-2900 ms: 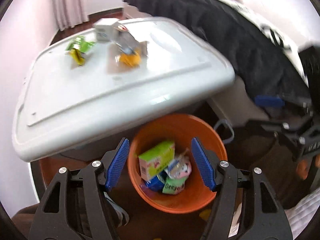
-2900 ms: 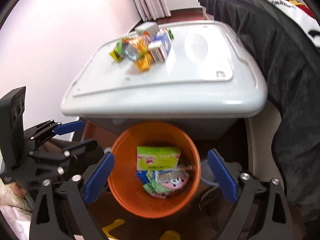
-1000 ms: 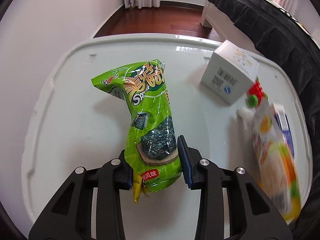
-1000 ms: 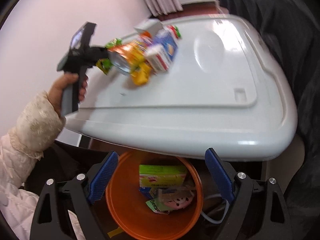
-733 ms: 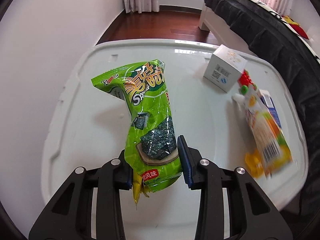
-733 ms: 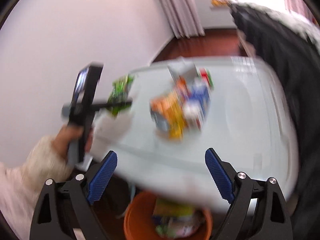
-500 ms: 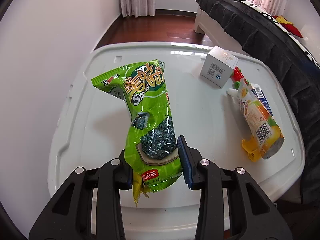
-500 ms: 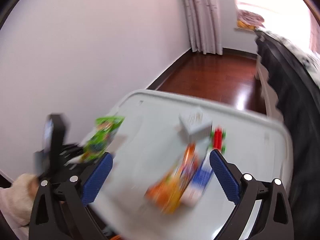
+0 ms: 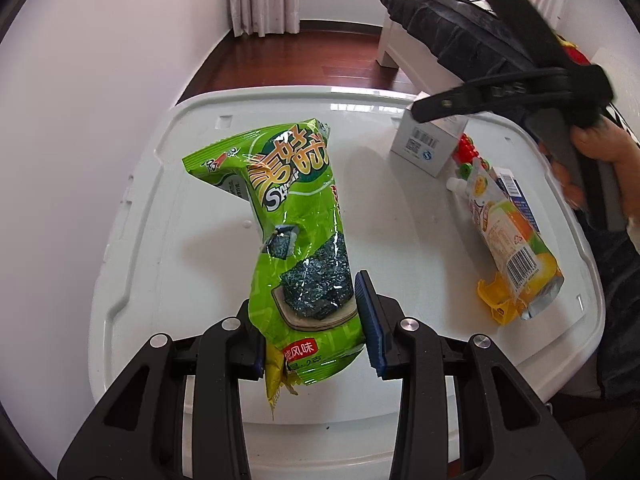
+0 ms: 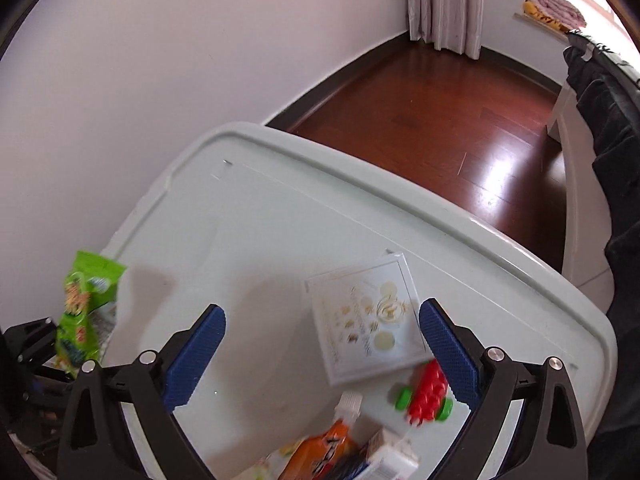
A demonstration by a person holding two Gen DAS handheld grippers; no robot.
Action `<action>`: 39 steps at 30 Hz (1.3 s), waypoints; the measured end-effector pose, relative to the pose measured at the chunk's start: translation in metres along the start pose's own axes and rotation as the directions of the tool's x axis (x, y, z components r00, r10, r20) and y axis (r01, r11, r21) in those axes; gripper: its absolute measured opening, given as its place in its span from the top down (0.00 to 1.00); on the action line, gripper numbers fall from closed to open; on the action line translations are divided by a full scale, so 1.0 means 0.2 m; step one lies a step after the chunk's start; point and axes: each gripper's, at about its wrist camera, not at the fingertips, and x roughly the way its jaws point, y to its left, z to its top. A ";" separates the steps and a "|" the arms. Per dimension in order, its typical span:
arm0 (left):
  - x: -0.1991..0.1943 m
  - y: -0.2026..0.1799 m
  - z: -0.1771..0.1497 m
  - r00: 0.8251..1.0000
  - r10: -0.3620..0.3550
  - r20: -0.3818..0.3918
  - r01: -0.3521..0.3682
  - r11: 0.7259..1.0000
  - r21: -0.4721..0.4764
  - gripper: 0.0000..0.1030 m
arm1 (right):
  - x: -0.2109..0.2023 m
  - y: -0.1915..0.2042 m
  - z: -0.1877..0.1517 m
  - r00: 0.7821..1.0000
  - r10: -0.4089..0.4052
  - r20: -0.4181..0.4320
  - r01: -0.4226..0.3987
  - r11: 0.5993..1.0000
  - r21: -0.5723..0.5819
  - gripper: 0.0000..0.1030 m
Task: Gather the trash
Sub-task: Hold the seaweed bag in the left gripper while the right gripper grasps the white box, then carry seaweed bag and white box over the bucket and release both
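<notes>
My left gripper (image 9: 310, 312) is shut on the lower end of a green seaweed snack bag (image 9: 296, 216), which hangs clear above the white plastic lid (image 9: 168, 240). The bag also shows at the left of the right wrist view (image 10: 82, 312). My right gripper (image 10: 320, 312) is wide open with nothing between its pads, hovering over a white box (image 10: 368, 320). In the left wrist view a hand (image 9: 596, 152) holds it above that box (image 9: 428, 140). An orange juice pouch (image 9: 508, 232), a blue carton (image 9: 516, 196) and a red-and-green piece (image 10: 428, 392) lie beside the box.
The lid stands against a white wall (image 10: 160, 60) on the left. A bed with a dark cover (image 9: 460, 32) runs along the right. Dark wooden floor (image 10: 440, 92) and a curtain (image 10: 448, 4) lie beyond the lid's far edge.
My right gripper swung from over the orange bin up across the lid to above the white box, its jaws widening. My left gripper lifted the green bag and drew back slightly.
</notes>
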 end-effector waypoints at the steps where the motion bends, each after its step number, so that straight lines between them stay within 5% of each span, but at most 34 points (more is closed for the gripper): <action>1: 0.01 -0.01 0.00 1.000 0.004 -0.004 -0.004 1.000 0.011 0.65 | 0.01 0.00 0.00 1.000 0.001 -0.003 -0.001 1.000 -0.002 0.05; 12: 0.04 -0.05 -0.01 0.999 -0.003 -0.032 0.004 0.999 0.032 0.65 | 0.17 -0.05 0.03 0.997 -0.033 -0.072 0.034 0.999 0.005 0.05; 14: 0.05 -0.05 -0.01 0.999 -0.003 -0.034 0.004 1.000 0.031 0.65 | 0.19 -0.05 0.01 0.995 -0.037 -0.094 0.038 0.999 0.017 0.15; 15: 0.05 -0.05 -0.01 0.999 -0.001 -0.036 0.002 0.999 0.033 0.65 | 0.21 -0.06 0.00 0.993 -0.040 -0.109 0.043 0.999 0.021 0.38; 19: 0.05 -0.05 -0.01 0.999 0.008 -0.034 -0.007 0.999 0.034 0.65 | 0.19 -0.06 -0.01 0.995 -0.050 -0.092 0.053 0.998 0.023 0.39; 30: -0.04 -0.12 -0.07 0.999 0.052 0.013 -0.052 0.996 0.070 0.65 | -0.18 0.04 -0.02 0.998 -0.052 0.024 0.051 0.998 0.049 0.39; 39: -0.23 -0.24 -0.25 1.000 0.013 0.026 -0.016 0.994 0.112 0.65 | -0.67 0.21 -0.34 0.992 -0.095 0.078 0.090 0.994 0.067 0.38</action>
